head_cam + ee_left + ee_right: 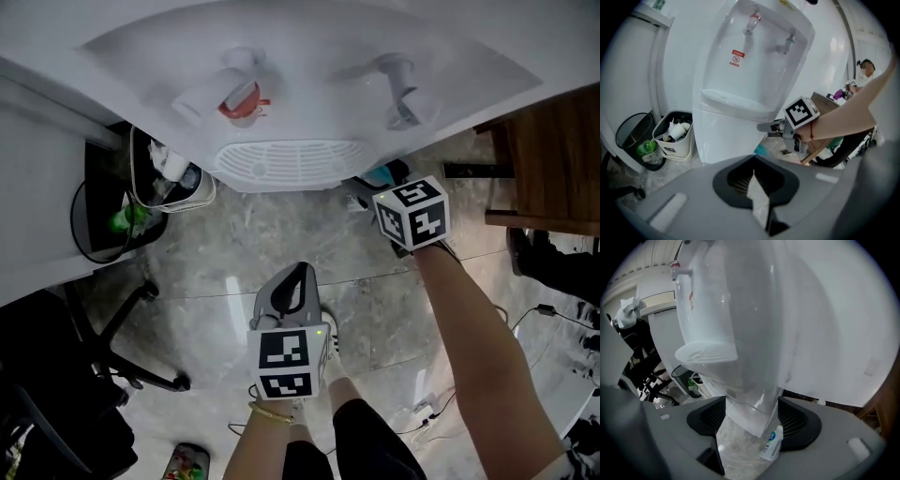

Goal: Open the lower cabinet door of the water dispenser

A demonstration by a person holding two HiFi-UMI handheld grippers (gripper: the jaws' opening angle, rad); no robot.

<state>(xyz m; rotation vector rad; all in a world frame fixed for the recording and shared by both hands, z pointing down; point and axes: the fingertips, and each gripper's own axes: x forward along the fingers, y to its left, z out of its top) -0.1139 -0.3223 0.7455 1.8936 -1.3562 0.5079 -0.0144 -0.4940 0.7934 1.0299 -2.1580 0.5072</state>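
Head view: water dispenser (309,56) top of frame. Left hand-held gripper (291,281) at lower centre, well back from it. Right hand-held gripper (375,202) at its lower right edge.

Left gripper view: jaws together, empty. Lower cabinet door (724,136) at centre, closed.

Right gripper view: jaws spread, cabinet corner (750,404) between them.

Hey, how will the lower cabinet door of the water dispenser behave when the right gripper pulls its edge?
The lower cabinet door looks like stiff, glossy white plastic, so it should probably swing rather than bend, but may slip between the pads of the right gripper. The water dispenser looks tall and narrow, so a hard pull might rock it.
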